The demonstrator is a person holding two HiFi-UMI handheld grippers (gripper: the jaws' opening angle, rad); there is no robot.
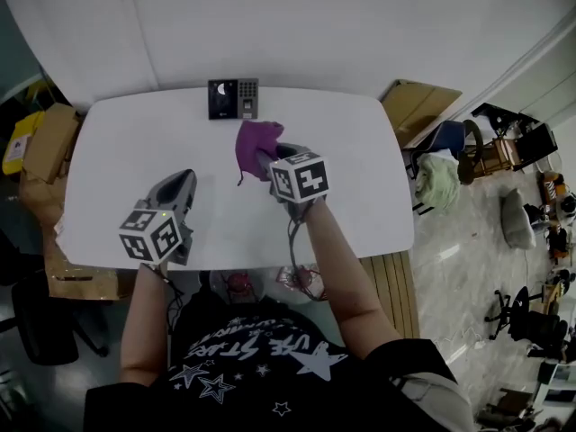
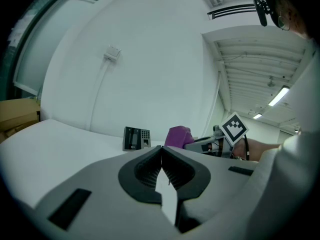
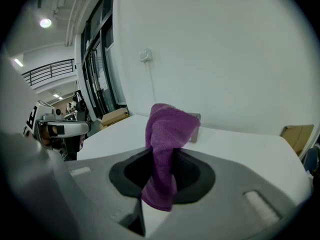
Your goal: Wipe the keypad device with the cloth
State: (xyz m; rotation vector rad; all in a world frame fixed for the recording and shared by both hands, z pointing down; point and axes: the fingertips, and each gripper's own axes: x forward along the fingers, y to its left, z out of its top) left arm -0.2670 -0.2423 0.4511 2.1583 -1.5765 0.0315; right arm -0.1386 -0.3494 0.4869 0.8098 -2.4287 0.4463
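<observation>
White table (image 1: 108, 151): right gripper (image 1: 267, 156) pinches purple terry cloth (image 1: 253, 140), short of black-grey keypad device (image 1: 233, 99). Left gripper (image 1: 184, 180) pressed together, empty. Next, probably: bring cloth onto keypad.

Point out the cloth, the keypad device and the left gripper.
cloth (image 1: 253, 143), head view, middle of the bunched fabric.
keypad device (image 1: 234, 99), head view, centre of its front face.
left gripper (image 2: 161, 150), left gripper view, between its fingertips.

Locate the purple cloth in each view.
Head view: purple cloth above centre, just below the keypad device.
Left gripper view: purple cloth mid-frame, right of the keypad device.
Right gripper view: purple cloth dead centre, clamped in the right gripper, hiding most of the keypad device.
Shared landmark: the keypad device at the table's far edge.
</observation>
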